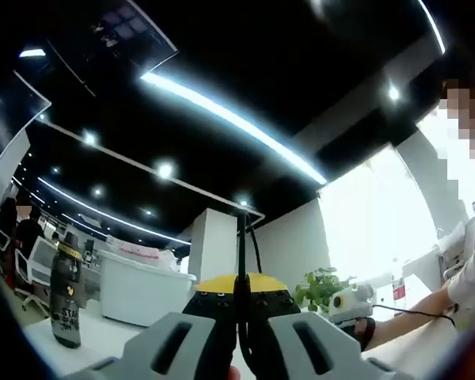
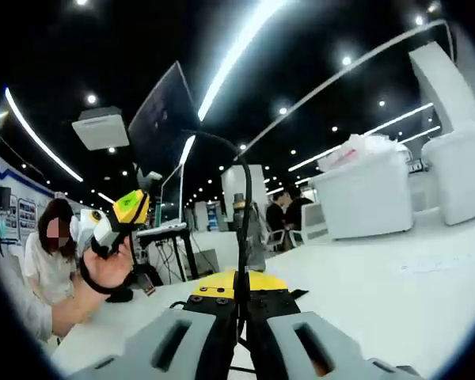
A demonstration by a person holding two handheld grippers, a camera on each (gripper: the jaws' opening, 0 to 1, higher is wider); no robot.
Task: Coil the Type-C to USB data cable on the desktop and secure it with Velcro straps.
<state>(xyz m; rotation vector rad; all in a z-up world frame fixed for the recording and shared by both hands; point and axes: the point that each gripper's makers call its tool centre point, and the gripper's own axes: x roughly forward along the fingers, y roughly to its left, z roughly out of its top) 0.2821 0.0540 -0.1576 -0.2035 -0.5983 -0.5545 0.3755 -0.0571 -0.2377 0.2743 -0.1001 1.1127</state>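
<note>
In the left gripper view, my left gripper (image 1: pixel 240 297) is shut on the black data cable (image 1: pixel 241 245), which rises straight up from between the yellow-tipped jaws and bends over at its top. My right gripper (image 1: pixel 351 303) shows at the right, held in a hand above the white desktop (image 1: pixel 103 336). In the right gripper view, my right gripper (image 2: pixel 241 297) is shut on the black cable (image 2: pixel 242 222), which climbs and arcs away to the upper left. My left gripper (image 2: pixel 120 218) hangs at the left in a person's hand. No Velcro strap can be made out.
A black bottle (image 1: pixel 66 301) stands on the desktop at the left, with a white bin (image 1: pixel 142 289) behind it and a green plant (image 1: pixel 321 285) farther right. White bins (image 2: pixel 364 194) sit along the desk's far side. A dark monitor (image 2: pixel 162 119) stands at the back left.
</note>
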